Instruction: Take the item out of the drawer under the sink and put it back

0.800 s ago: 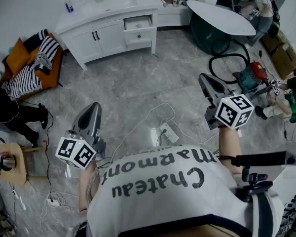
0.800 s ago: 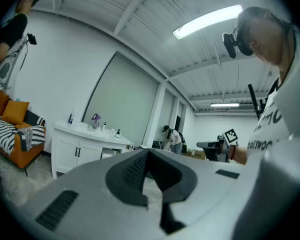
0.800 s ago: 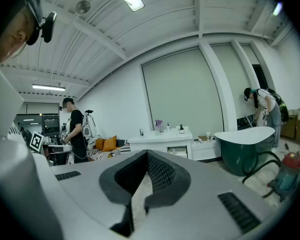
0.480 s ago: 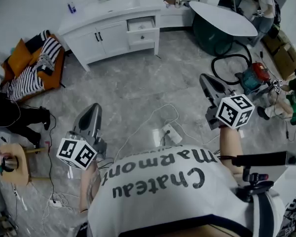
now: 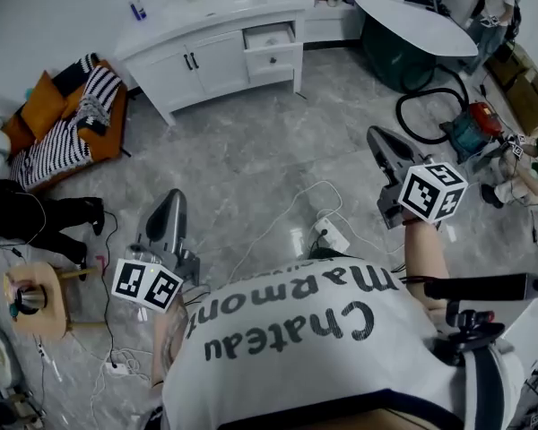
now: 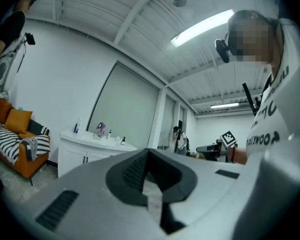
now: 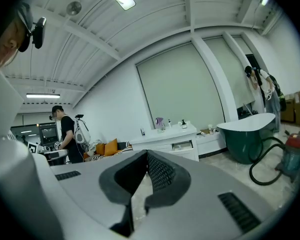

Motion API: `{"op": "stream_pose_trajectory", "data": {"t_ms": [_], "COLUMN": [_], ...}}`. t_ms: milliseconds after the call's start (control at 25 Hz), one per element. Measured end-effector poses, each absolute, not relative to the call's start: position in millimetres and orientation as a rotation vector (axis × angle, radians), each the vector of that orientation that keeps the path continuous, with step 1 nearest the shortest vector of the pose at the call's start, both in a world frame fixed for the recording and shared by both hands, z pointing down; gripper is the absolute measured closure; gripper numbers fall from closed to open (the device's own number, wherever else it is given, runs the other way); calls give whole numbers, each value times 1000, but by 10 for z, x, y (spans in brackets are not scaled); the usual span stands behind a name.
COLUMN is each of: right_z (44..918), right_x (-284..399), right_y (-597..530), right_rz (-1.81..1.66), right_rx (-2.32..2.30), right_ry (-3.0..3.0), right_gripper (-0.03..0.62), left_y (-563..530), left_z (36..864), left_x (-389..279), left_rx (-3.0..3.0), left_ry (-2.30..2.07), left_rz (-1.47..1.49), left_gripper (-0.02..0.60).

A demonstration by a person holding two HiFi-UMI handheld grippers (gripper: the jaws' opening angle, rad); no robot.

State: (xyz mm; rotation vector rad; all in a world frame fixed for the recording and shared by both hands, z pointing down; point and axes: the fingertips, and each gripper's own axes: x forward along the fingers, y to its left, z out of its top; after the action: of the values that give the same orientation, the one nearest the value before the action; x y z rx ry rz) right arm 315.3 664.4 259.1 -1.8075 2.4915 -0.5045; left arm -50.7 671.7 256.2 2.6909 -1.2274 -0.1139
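Drawer stands partly pulled out of the white vanity at your twelve o'clock, well apart from both grippers. Your left gripper at ten o'clock and your right gripper at one o'clock each have their jaws closed on nothing, above the grey floor.

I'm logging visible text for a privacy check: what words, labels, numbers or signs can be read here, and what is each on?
"Chateau Marmont": dark print on the person's white shirt, upside down in the head view.
Marker cubes: black-and-white square patterns only, no words or numbers.
Bottles on the white vanity: any labels are too small to read.
Nothing else is legible.
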Motion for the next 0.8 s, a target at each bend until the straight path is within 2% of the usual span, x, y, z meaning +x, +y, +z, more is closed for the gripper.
{"op": "stream_pose_trajectory", "data": {"t_ms": [320,600,800], "right_z": [2693,2760,2873], "right_x": [2983,2779,2905], "right_y": [6420,6175,5944], "right_rz": [-566,-552,-600], "right_rx": [-1783,-1760,-1778], "right_ry": [2549,2618,2582], "right_gripper": [585,585,585], "left_y": [6616,6502,6250], "left_z": [2671,2831,2853], "left_x": [-756,-868,-726], "left_rx": [2515,2489,2522], "left_ry": [-1226,-1268,-1239], "left_rz": [-230,-144,-84], "left_gripper": [574,574,574]}}
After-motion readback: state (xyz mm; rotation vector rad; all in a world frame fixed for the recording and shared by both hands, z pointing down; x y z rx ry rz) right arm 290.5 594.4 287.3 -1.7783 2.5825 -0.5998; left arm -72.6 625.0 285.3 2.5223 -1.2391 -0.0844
